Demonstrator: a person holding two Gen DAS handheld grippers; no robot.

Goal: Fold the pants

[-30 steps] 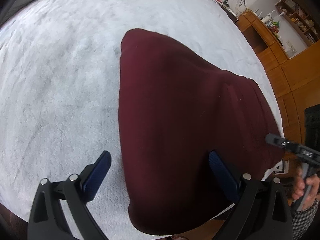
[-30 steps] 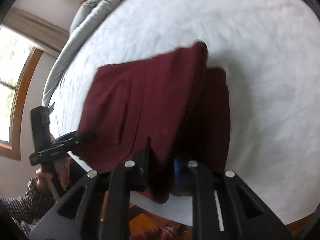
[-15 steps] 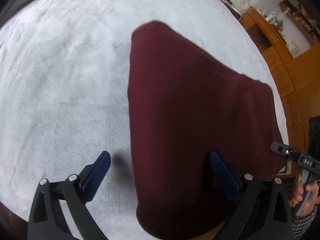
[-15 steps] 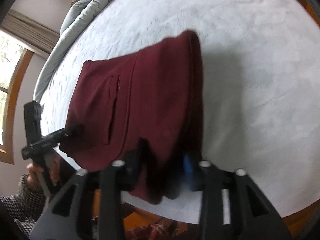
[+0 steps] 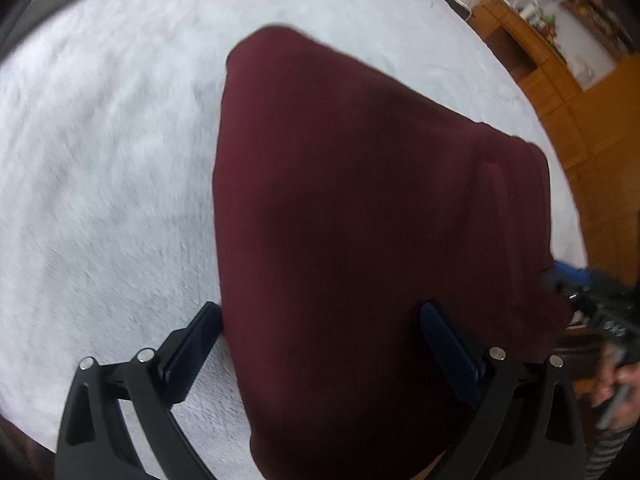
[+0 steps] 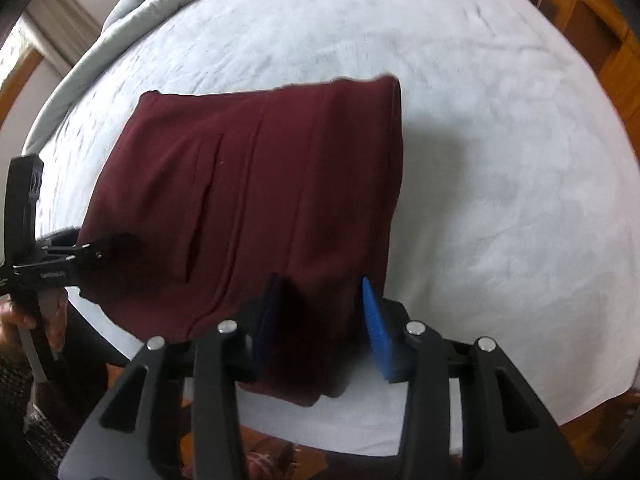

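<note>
Two sets of tongs are letting go: the right tongs (image 6: 320, 316) have just been opening around the pants (image 6: 256, 200), the left tongs (image 5: 320, 344) are standing wide; folded pants are lying near the bed's (image 6: 500, 160) front edge, seemingly almost finished

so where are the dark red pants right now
The folded dark red fabric pants lie on the white fleecy bed cover near its front edge; the right claw straddles their near-right corner, open, with the left claw at their left side.
</note>
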